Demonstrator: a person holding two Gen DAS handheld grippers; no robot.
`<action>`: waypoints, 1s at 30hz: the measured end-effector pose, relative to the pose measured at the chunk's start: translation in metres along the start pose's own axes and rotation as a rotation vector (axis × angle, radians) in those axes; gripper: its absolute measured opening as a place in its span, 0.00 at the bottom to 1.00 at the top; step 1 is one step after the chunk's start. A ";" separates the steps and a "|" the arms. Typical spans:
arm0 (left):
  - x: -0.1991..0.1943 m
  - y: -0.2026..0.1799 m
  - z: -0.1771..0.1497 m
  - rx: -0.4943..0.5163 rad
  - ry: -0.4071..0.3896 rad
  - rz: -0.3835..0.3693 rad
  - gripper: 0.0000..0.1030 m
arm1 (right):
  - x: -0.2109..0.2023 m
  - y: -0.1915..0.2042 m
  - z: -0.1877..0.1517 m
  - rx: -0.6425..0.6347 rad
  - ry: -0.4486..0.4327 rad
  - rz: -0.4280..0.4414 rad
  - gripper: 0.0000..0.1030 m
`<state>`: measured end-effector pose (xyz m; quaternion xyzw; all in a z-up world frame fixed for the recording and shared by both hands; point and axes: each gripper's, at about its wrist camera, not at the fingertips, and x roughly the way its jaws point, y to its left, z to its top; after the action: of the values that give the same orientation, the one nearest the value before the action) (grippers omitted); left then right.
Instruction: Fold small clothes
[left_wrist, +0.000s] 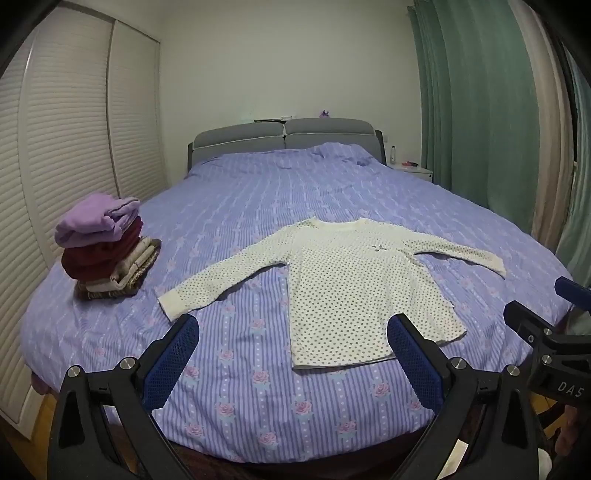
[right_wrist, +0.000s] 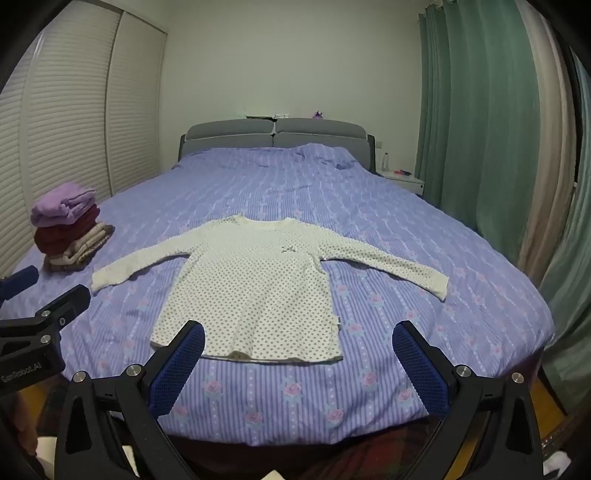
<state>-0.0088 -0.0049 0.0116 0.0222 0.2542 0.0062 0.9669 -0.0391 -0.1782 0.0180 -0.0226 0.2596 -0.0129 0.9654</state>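
The polka-dot long-sleeved top (left_wrist: 354, 291) lies flat on the bed (left_wrist: 258, 406), sleeves outspread for folding, while the left hand-held gripper (left_wrist: 291, 365) and right hand-held gripper (right_wrist: 297, 365) hover wide apart, empty.

1 spread shirt (left_wrist: 354, 295), 1 folded stack (left_wrist: 107, 247), 2 grippers (left_wrist: 291, 325).

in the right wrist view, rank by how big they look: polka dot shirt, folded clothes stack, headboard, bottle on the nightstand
1. polka dot shirt, nearest the camera
2. headboard, far off, so its rank is unsure
3. folded clothes stack
4. bottle
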 end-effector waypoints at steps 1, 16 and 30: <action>0.000 0.001 0.001 -0.005 0.000 0.001 1.00 | 0.000 -0.002 -0.001 0.000 0.000 0.001 0.99; -0.005 0.005 0.001 -0.026 -0.019 -0.009 1.00 | 0.004 -0.001 -0.001 0.002 0.006 0.004 0.99; -0.004 0.010 0.002 -0.047 -0.011 -0.017 1.00 | 0.002 -0.001 -0.001 0.002 0.003 0.002 0.99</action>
<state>-0.0111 0.0046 0.0152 -0.0026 0.2488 0.0040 0.9686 -0.0376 -0.1792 0.0165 -0.0216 0.2610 -0.0121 0.9650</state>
